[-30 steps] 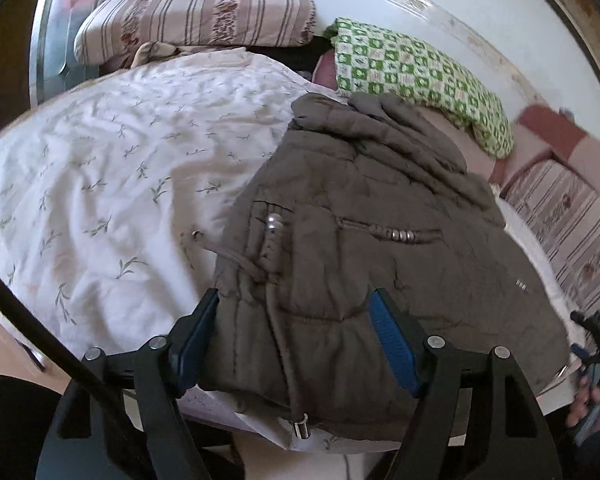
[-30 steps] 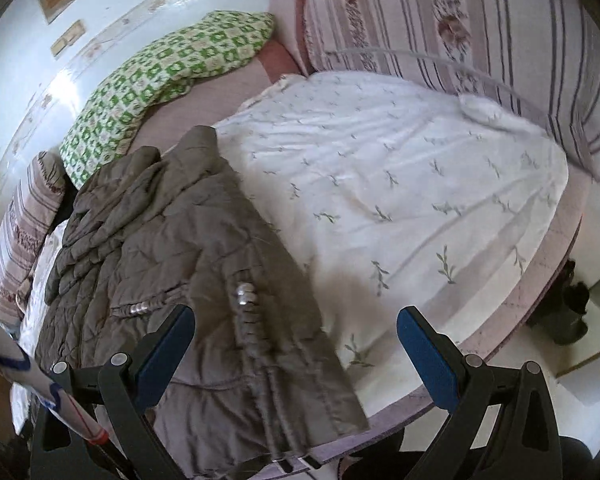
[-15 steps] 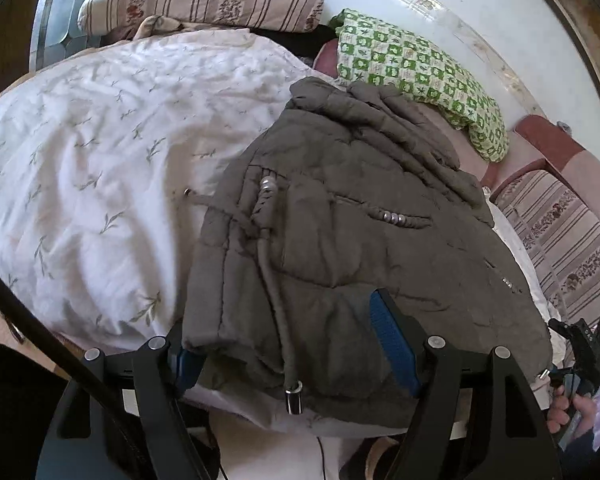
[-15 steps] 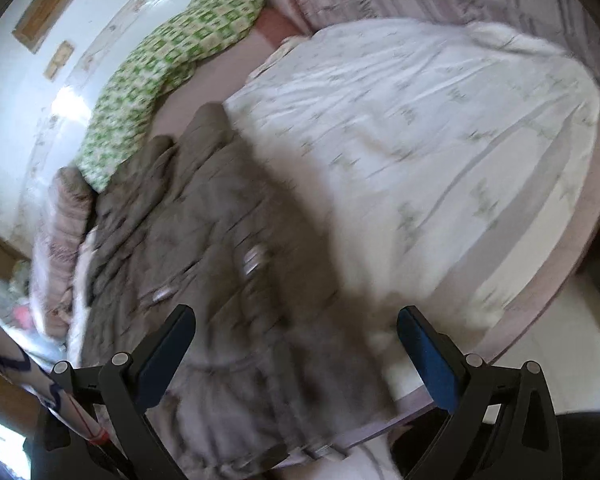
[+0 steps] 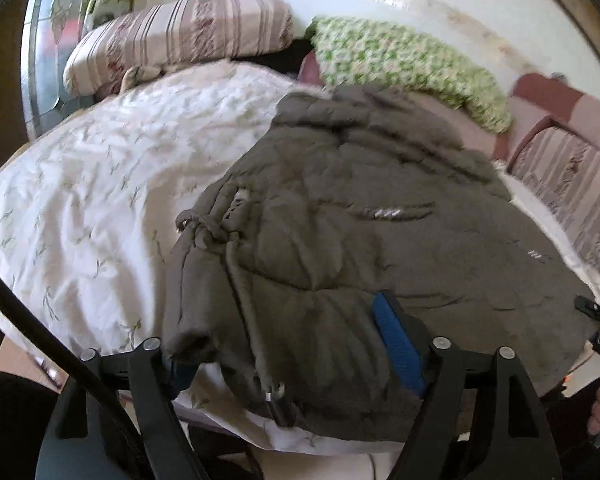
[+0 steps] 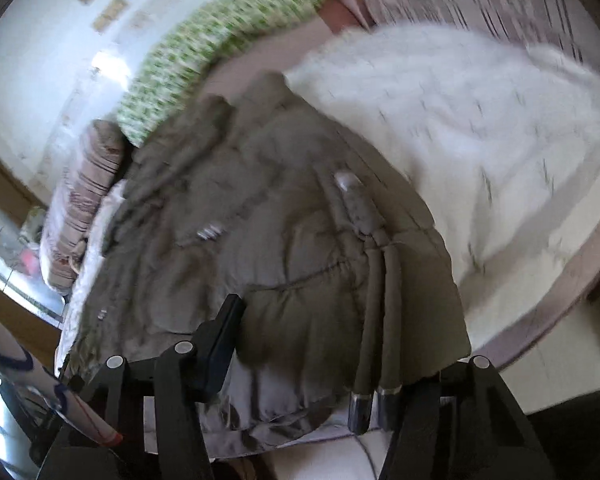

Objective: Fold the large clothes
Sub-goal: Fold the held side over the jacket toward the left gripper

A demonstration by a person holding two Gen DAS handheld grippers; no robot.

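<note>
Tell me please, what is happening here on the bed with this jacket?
A person holding a gripper in each hand is starting to fold a grey-brown padded jacket that lies on a bed with a white leaf-print sheet. Both grippers are at the jacket's near hem. The left gripper and the right gripper each have the hem between their fingers, not yet closed on it. A green checked pillow lies behind.

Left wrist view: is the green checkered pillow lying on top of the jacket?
No. The green checkered pillow lies against the wall behind the jacket, at its far end, not on it.
</note>
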